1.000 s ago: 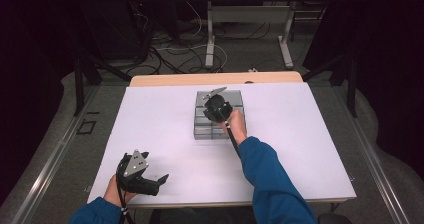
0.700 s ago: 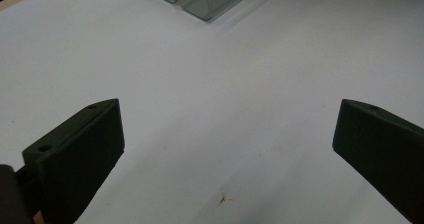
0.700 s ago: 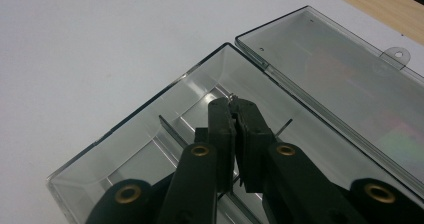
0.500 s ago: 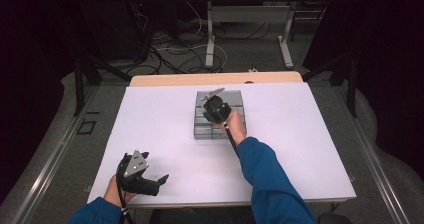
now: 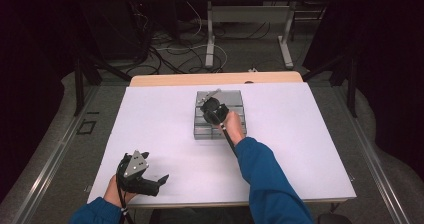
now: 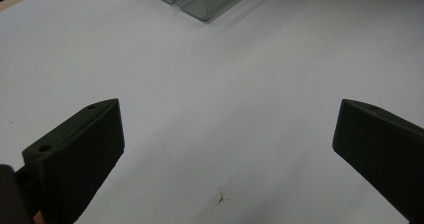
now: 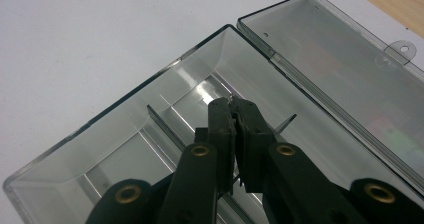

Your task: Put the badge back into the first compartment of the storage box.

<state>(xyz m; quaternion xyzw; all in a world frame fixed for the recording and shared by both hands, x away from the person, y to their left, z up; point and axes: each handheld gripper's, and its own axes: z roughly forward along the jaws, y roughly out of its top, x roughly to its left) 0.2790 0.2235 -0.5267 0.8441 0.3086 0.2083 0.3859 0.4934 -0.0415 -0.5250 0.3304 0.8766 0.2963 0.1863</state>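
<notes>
Clear plastic box lies mid-table w/ lid open, long axis running away from the person. R gripper sits inside it, jaws clenched on a thin divider. L gripper, released, rests well apart at near edge.

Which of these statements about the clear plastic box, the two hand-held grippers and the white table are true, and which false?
1. The clear plastic compartment box lies open, its lid flat beside it. True.
2. The right hand-held gripper stands wide open. False: its jaws are closed together over a thin divider inside the box.
3. The left hand-held gripper is open above bare table. True.
4. The left hand-held gripper is inside the box. False: it is at the table's near edge, apart from the box.
</notes>
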